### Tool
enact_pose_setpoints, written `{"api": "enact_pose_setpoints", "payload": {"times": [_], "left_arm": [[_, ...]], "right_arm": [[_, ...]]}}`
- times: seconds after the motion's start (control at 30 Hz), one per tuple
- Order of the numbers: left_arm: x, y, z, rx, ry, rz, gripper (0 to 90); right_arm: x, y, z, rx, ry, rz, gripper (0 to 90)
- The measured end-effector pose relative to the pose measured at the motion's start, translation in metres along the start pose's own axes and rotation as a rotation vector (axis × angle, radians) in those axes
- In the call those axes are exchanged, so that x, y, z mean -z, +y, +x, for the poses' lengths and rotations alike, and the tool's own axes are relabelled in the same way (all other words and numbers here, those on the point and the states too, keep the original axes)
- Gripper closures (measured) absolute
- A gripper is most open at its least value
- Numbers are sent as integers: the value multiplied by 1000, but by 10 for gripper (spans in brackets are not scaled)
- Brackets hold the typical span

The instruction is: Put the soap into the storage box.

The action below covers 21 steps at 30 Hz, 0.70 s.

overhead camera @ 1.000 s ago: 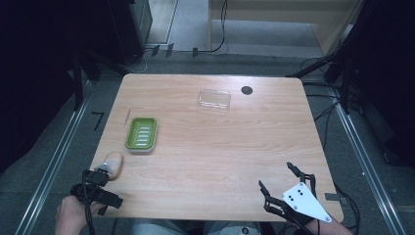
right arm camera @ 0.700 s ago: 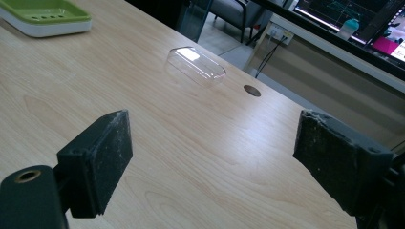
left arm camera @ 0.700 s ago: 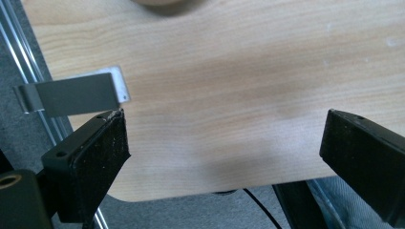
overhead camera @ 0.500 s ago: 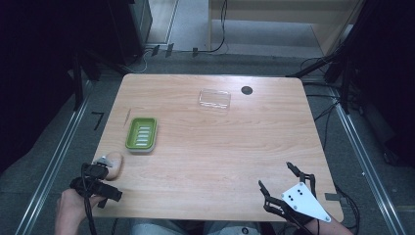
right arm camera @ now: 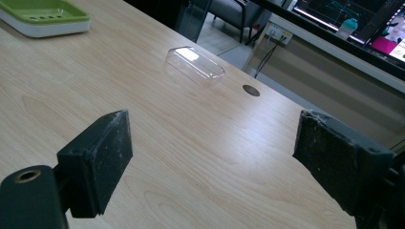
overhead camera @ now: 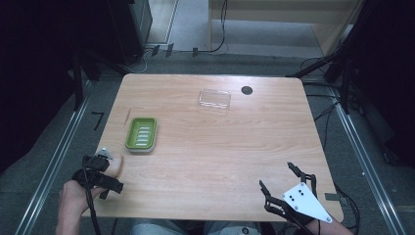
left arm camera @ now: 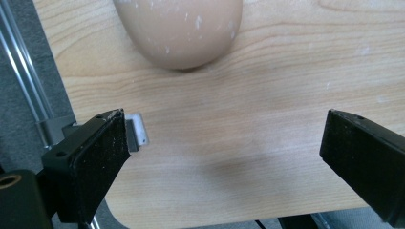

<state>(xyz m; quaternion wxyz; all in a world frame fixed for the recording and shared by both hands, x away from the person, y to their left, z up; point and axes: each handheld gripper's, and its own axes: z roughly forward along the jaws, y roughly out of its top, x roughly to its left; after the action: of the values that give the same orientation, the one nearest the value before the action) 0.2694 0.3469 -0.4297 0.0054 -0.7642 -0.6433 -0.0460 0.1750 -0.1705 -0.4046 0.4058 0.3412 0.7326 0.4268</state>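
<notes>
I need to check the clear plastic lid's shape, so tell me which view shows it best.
The right gripper view: the clear lid is seen from a low angle, close enough to show its domed, rounded-rectangle form and glare. The high view shows the lid as a small faint outline near the table's far edge. The left gripper view looks at the table edge and a beige rounded object.

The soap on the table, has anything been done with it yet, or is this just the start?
Nothing looks done yet. The tan soap lies bare near the table's corner, the green soap dish is empty and the clear lid lies apart. In hand: the left gripper is open, aimed at the soap. The right gripper is open and empty. Probably everything remains: soap into dish, perhaps lid on.
</notes>
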Motion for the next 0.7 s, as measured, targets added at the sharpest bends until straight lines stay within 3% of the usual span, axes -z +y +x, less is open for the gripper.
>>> {"api": "enact_pose_setpoints", "payload": {"times": [0.37,0.7], "left_arm": [[-2,12,4,-1,-12,-3,32],[-4,25,10,23,-9,-13,32]], "right_arm": [[0,0,0,0,3,2,133],[0,0,0,0,6,5,133]]}}
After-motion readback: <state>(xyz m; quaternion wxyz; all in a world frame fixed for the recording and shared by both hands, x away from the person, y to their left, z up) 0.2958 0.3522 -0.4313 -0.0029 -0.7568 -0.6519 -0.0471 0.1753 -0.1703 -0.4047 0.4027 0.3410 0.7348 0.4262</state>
